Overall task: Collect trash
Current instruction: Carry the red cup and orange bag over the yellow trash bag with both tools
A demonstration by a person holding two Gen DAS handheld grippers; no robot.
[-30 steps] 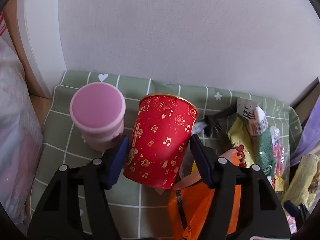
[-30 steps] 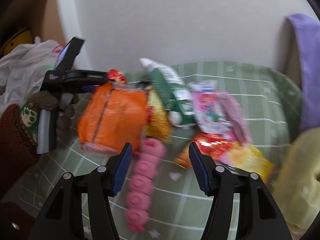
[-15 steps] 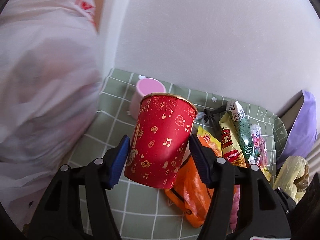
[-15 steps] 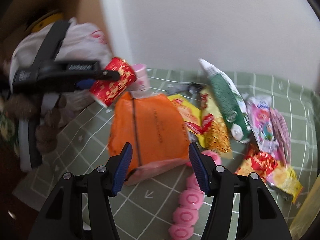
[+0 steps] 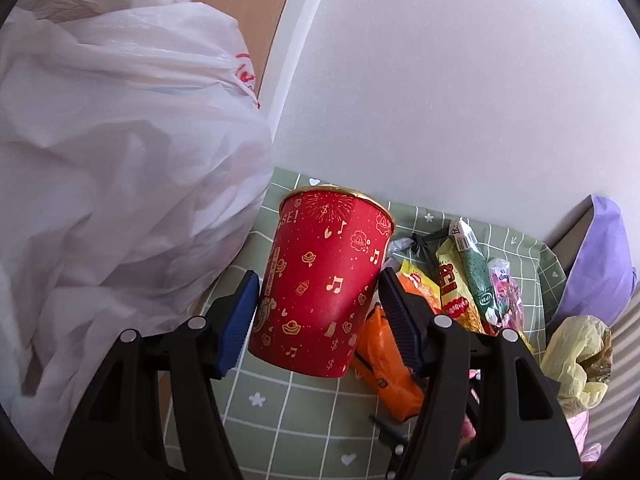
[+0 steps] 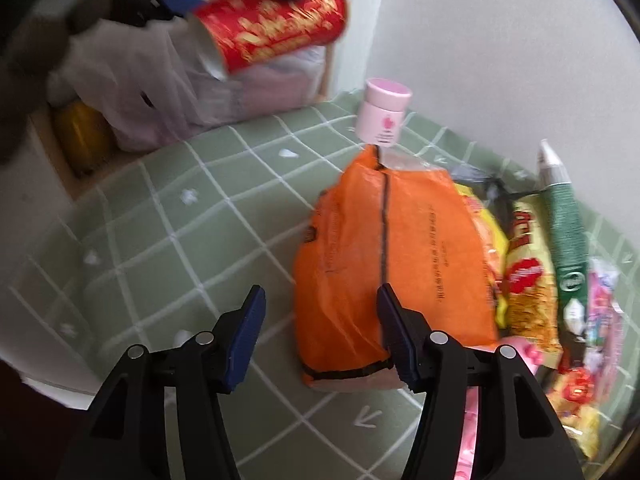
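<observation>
Your left claw [image 5: 316,312] is clamped on the red paper cup [image 5: 324,284], its blue pads pressed against both sides of the wall; the cup is glossy red with gold notes, ingots and a gold rim, and it tapers toward its base. In the right wrist view the same cup [image 6: 276,20] hangs tilted in the air at the far left, above the crumpled white plastic bag [image 5: 120,184] that bulges beside the surface's left edge. Your right claw [image 6: 322,336] stands wide with nothing gripped, its pads either side of the near left part of the orange wrapper [image 6: 384,264], a flat crinkled packet with a dark seam down its middle. The surface wears a green cloth [image 6: 168,240] with a white grid; its left half is bare and gives you room, while the right half is crowded with a yellow snack packet [image 6: 528,280], a long green wrapper [image 6: 564,220] and pink wrappers. A small pink lidded jar [image 6: 384,116] stands upright just beyond the orange wrapper, near the white wall [image 5: 460,80] that closes the far edge.
</observation>
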